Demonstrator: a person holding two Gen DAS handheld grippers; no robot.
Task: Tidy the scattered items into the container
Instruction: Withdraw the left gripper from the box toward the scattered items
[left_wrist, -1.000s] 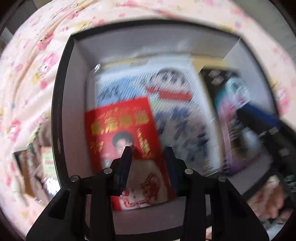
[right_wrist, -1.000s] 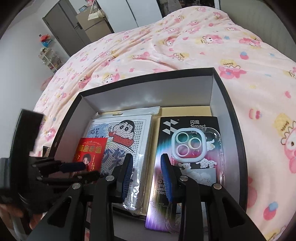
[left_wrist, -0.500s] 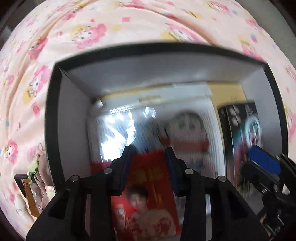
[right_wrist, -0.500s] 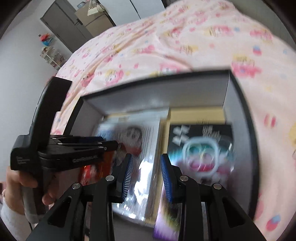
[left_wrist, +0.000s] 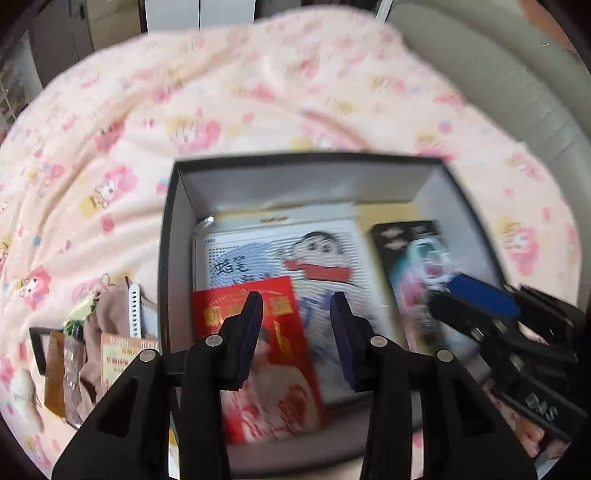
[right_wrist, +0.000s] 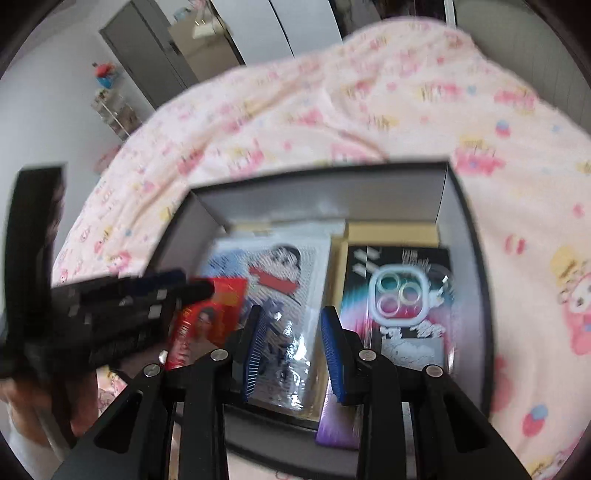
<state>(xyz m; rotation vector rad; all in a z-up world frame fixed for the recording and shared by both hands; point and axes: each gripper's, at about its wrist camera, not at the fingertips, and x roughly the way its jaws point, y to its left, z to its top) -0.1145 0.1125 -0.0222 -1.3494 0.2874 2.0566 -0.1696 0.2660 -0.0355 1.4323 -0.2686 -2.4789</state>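
Over the box (left_wrist: 167, 236), mid-frame: left gripper (left_wrist: 295, 332) parted and empty, right gripper (right_wrist: 291, 347) opening, also empty. Red packet (left_wrist: 258, 354), cartoon pack (left_wrist: 295, 251) and phone case (right_wrist: 402, 295) already lay inside. Loose bits (left_wrist: 92, 347) remained at lower left on the bedspread (left_wrist: 258, 92). Risk: soft bedding, tangled pile, likely a snagged or partial grab.

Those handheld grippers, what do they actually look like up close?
Each is black plastic. The left gripper has two angular black arms with silver rivets, ending in dark navy finger pads. The right gripper is built the same, but its pads are brighter blue and ribbed. From the right wrist view, the left one has a tall black handle.
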